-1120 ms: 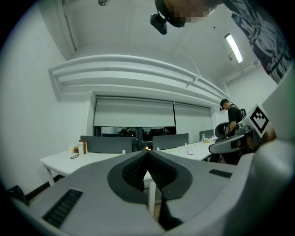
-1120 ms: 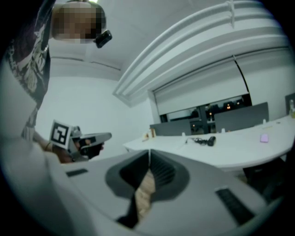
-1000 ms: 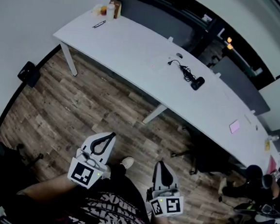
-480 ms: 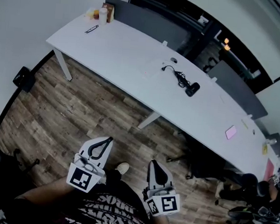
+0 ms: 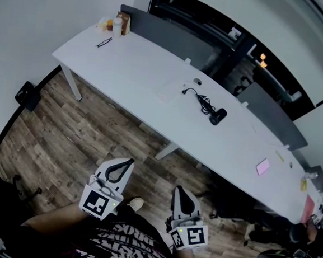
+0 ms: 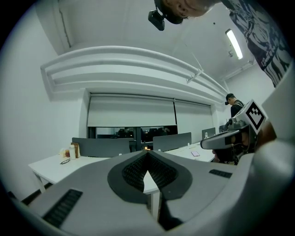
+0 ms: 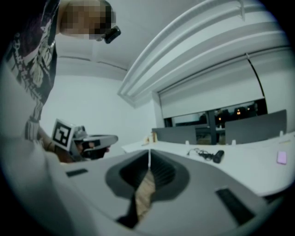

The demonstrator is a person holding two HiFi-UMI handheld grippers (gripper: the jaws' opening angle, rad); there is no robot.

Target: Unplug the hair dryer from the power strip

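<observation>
Left claw (image 5: 129, 161), right claw (image 5: 180, 188) — closed, hair dryer (image 5: 217, 116) beyond

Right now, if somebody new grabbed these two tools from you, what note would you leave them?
Tools: the left tool is shut and empty, and so is the right tool. Both are over the wooden floor, short of the table.
Things: the hair dryer lies on the table with its cord bunched beside it. The power strip is too small to make out from here.
Done: nothing; the hair dryer is untouched.
Left: walk up, find the power strip, pull the plug.
</observation>
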